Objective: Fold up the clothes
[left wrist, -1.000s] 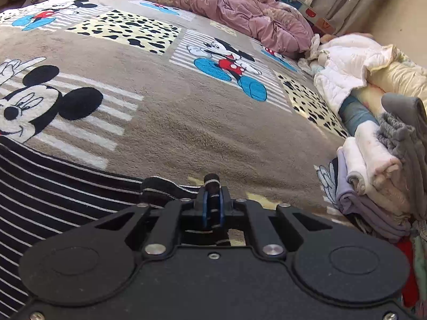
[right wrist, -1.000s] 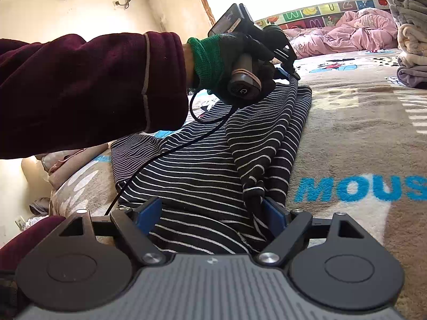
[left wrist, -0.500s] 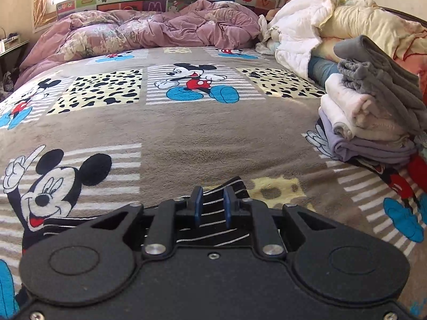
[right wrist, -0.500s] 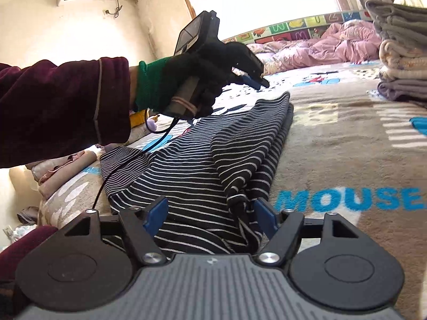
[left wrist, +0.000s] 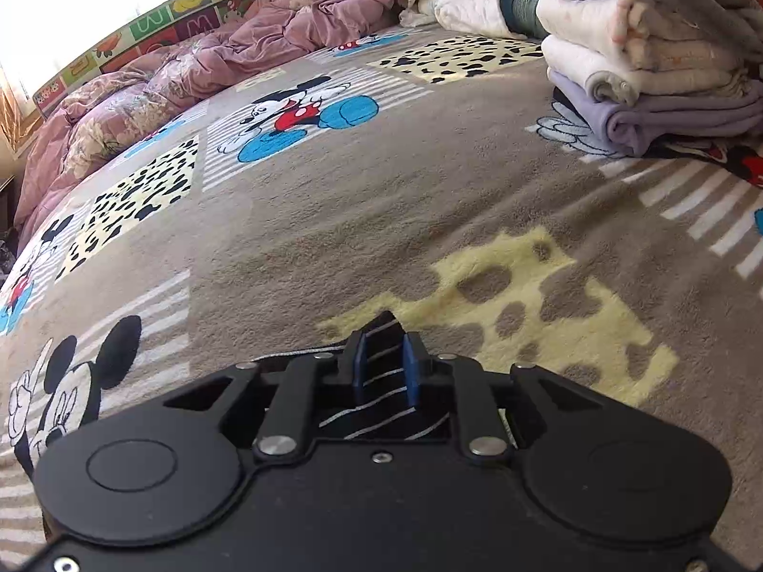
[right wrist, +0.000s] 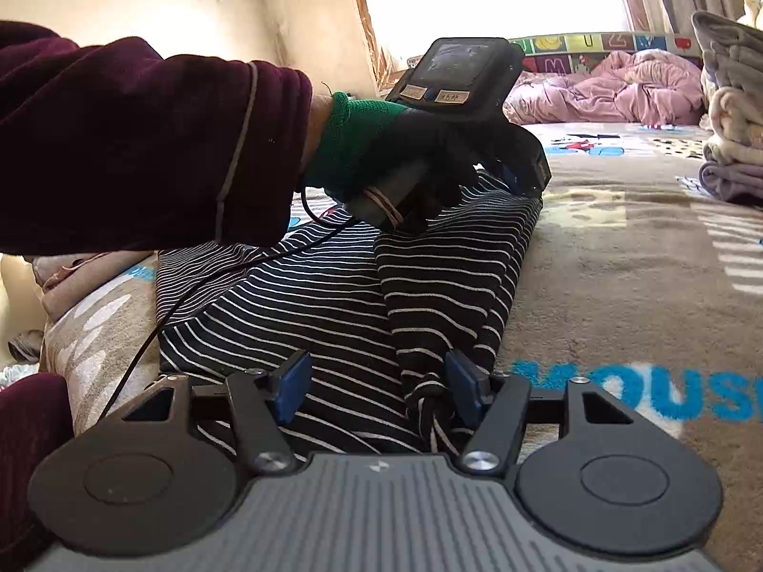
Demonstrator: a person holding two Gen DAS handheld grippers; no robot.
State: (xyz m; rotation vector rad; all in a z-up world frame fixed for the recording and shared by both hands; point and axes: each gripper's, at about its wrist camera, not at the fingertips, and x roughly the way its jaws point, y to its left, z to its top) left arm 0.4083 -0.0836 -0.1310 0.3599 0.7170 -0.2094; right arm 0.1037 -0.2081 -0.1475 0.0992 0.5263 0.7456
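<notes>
Striped top: the black top with thin white stripes [right wrist: 334, 314] lies on the bed, on the brown cartoon blanket [left wrist: 381, 219]. One long side is already turned in over the middle, so it looks like a long strip.
Done so far: I think the first fold, the side fold, is made. The far corner sits on the blanket by the yellow cheese patch [left wrist: 515, 305].
Left hand-held gripper [left wrist: 381, 372]: its jaws are opening. The far corner of the striped top is between them, but the blue pads look a little apart from the cloth. It seems to be letting go.
Right hand-held gripper [right wrist: 376, 386]: its jaws are closing. The near end of the top, with a bunched ridge, is between them, but the pads are not pressing on it yet.
Gloved hand [right wrist: 405, 162]: it holds the left tool low over the far end of the top.
Finished pile: folded clothes [left wrist: 658, 66] are stacked on the right side of the bed.
Still to do: I think the top needs folding end to end, then going on the pile.
</notes>
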